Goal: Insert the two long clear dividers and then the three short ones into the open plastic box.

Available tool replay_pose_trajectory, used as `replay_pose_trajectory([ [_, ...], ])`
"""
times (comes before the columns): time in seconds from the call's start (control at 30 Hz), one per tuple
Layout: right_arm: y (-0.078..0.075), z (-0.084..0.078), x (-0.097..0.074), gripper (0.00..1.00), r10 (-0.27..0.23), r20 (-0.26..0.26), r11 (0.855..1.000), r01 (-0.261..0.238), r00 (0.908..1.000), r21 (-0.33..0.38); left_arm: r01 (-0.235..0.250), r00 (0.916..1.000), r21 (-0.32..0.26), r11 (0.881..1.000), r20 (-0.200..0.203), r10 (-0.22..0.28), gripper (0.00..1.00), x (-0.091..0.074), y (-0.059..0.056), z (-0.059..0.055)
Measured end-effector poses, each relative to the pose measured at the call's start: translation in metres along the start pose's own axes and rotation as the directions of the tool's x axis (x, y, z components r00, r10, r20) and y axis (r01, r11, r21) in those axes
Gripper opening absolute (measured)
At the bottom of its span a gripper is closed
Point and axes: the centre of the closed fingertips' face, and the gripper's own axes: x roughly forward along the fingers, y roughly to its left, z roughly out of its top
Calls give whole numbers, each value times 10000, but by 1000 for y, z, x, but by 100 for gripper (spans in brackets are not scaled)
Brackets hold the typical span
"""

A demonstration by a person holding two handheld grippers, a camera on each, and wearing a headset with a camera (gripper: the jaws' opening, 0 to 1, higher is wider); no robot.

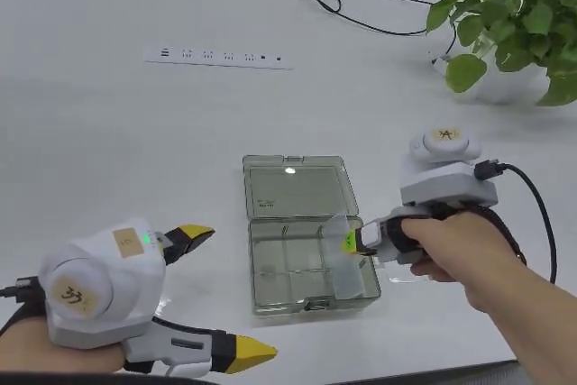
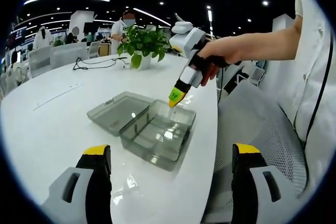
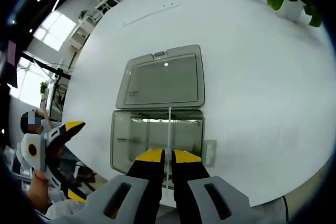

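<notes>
Fingers [image 3: 149,158] of right gripper [image 3: 168,157] pinch clear divider [image 3: 169,127] over open box [image 3: 119,140].

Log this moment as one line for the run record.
right tool: shut on clear divider, at open box | left tool: open, empty

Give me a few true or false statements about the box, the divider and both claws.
1. The right claw is shut on a clear divider. True.
2. The left claw grips the box. False: it is open, apart from the box.
3. The lid is closed over the box. False: it lies open, flat on the table.
4. A power strip lies on the table beyond the box. True.
</notes>
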Motion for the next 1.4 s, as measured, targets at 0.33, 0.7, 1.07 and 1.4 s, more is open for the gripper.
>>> replay_pose_trajectory([
  [0.33, 3, -1, -1, 6, 5, -6, 10000, -5, 10000, -1, 7, 10000, -21, 10000, 3, -7, 98, 0, 0, -1],
  [0.7, 7, -3, -2, 6, 17, -46, 10000, -18, 10000, -62, 29, 10000, -50, 10000, 25, -29, 98, 1, 0, -1],
  [1.07, 8, 2, 5, 7, 126, 115, 9980, -118, 9999, -617, 65, 10000, -47, 10000, -58, -65, 98, 1, -1, -3],
  [1.4, 6, 2, 19, 9, 209, 57, 9923, -200, 9998, -1223, 9, 10000, -34, 10000, -79, -9, 98, 2, 1, 0],
])
